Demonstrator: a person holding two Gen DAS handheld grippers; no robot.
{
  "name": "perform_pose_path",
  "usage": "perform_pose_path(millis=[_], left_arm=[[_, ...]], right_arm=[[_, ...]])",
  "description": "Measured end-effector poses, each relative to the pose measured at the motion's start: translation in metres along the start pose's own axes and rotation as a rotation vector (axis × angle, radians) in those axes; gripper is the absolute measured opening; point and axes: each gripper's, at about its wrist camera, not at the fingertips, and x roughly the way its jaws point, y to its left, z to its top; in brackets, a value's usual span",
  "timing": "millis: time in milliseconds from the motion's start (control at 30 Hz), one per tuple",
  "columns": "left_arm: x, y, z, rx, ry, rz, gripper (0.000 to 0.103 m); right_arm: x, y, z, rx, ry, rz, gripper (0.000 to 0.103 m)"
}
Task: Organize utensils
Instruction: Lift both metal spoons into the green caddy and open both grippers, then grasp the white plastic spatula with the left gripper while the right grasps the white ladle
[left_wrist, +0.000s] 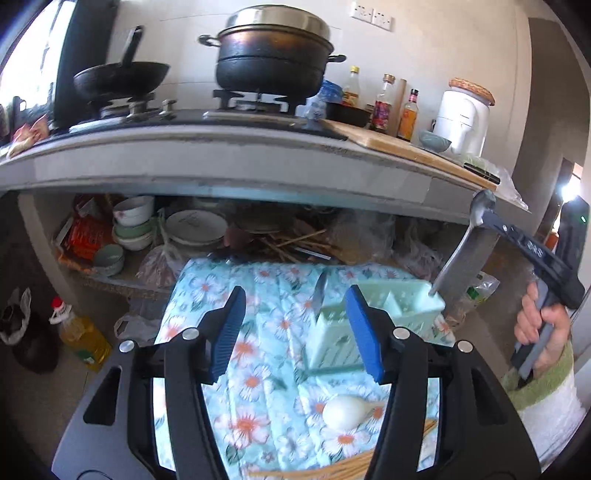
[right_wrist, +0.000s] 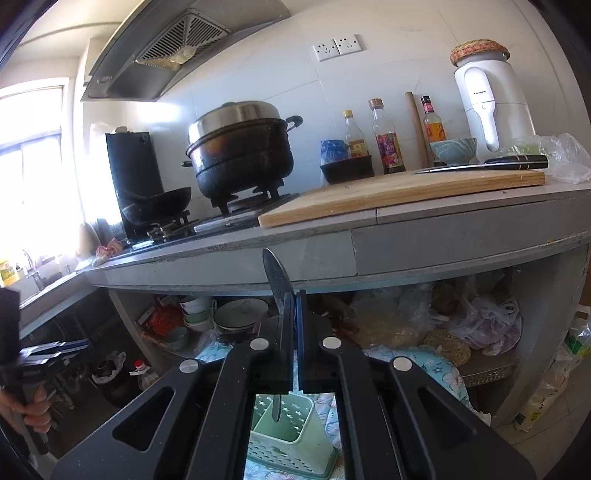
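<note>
Before you lies one glossy floral cloth (left_wrist: 258, 332). On its far right stands one pale green perforated plastic caddy (left_wrist: 402, 299). Your left gripper (left_wrist: 295, 332) gapes empty, blue ribbed pads apart. Your right gripper (right_wrist: 294, 306) pinches one metal spoon (right_wrist: 277, 291) above the caddy. One white ceramic spoon (left_wrist: 345, 411) lies near.

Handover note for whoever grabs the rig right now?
Right gripper: shut on metal spoon, bowl up, handle tip at the green caddy rim, not yet released.
Left gripper: open, empty, above the floral cloth.
Done: a knife appears to stand in the caddy.
Left: drop the spoon in, then white spoon and chopsticks lying on the cloth.
</note>
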Motion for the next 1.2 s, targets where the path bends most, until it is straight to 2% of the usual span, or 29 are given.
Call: perform_pose_path(millis=[233, 433, 500, 567, 733, 867, 1067, 1167, 1200], left_arm=[[-0.022, 0.029, -0.08, -0.107, 0.083, 0.025, 0.054], [-0.028, 0.038, -0.13, -0.161, 0.141, 0.018, 0.054], [-0.029, 0.037, -0.139, -0.155, 0.149, 0.004, 0.054], [-0.027, 0.036, -0.145, -0.154, 0.159, -0.017, 0.055], [-0.026, 0.025, -0.159, -0.124, 0.182, -0.074, 0.055], [-0.025, 0.012, -0.172, -0.102, 0.215, -0.136, 0.055], [-0.015, -0.015, -0.21, -0.06, 0.331, -0.241, 0.055], [-0.003, -0.023, -0.227, -0.099, 0.399, -0.285, 0.055], [0.005, -0.024, -0.232, -0.142, 0.428, -0.315, 0.054]], right_arm=[[0.039, -0.001, -0.041, -0.031, 0.019, -0.05, 0.002], [0.053, 0.004, -0.077, -0.045, 0.114, -0.089, 0.006], [0.044, 0.003, -0.083, -0.031, 0.12, -0.091, 0.014], [0.03, 0.001, -0.085, -0.021, 0.101, -0.12, 0.032], [-0.017, -0.004, -0.085, 0.014, 0.052, -0.18, 0.036], [-0.053, -0.001, -0.097, 0.042, 0.072, -0.2, 0.037], [-0.091, 0.019, -0.159, 0.108, 0.231, -0.162, 0.048], [-0.098, 0.028, -0.196, 0.177, 0.335, -0.143, 0.048], [-0.099, 0.031, -0.205, 0.19, 0.363, -0.137, 0.048]])
